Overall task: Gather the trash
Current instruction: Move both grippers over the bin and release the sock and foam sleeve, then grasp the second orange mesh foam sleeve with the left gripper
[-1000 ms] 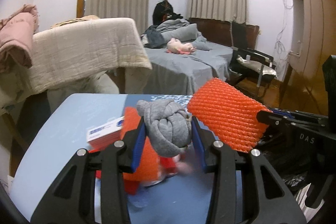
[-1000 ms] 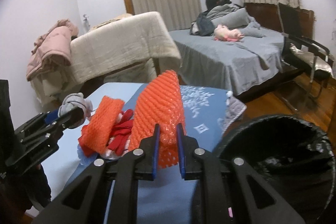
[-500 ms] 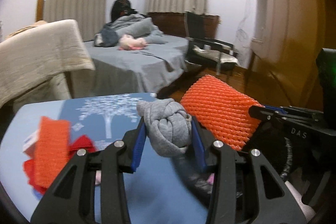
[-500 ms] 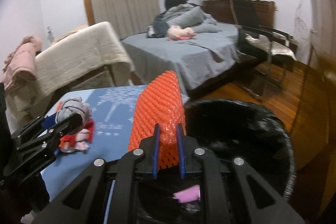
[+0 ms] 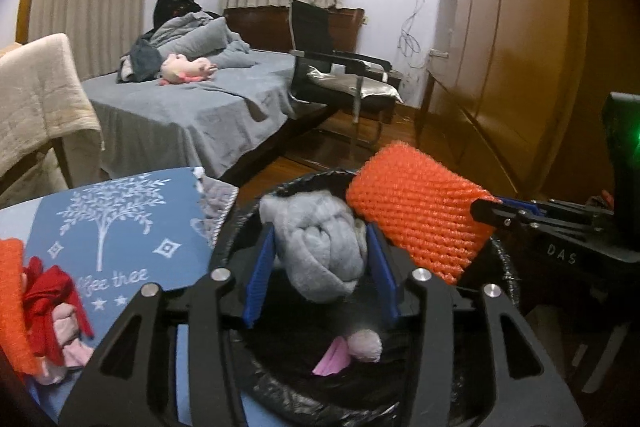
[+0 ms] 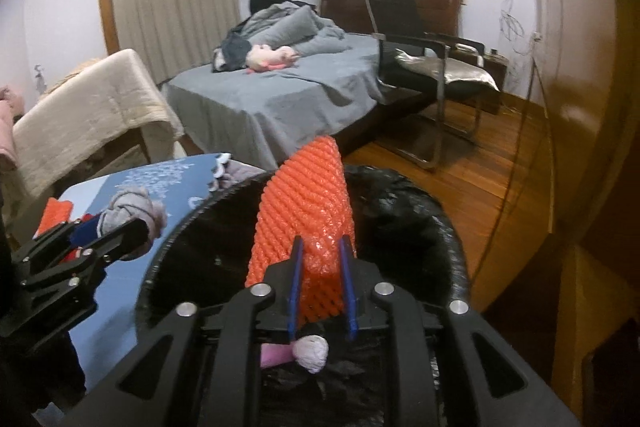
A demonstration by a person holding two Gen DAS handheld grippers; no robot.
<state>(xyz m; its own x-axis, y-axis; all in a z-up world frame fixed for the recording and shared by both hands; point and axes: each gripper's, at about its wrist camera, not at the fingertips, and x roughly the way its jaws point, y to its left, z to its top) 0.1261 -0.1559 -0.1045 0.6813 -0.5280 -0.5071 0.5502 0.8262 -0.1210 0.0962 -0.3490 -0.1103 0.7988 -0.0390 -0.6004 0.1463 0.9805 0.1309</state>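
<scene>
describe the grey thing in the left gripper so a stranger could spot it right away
Find the black-lined trash bin beside the blue tablecloth. Above its mouth, between the opening blue pads of the left gripper, sits a knotted grey cloth ball. Unlike the ribbed orange foam net alongside, it is soft and grey.

Both hand-held grippers now over bin (image 5: pixel 505 269), jaws opening; gray wad (image 5: pixel 320 247) loosened

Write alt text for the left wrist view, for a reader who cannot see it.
The left tongs, jaws opening, carry a knotted grey cloth bundle over a black-lined trash bin, beside orange foam netting in the right tongs. A pink scrap and pale wad lie in the bin; a blue tablecloth and bed fill the left.
</scene>
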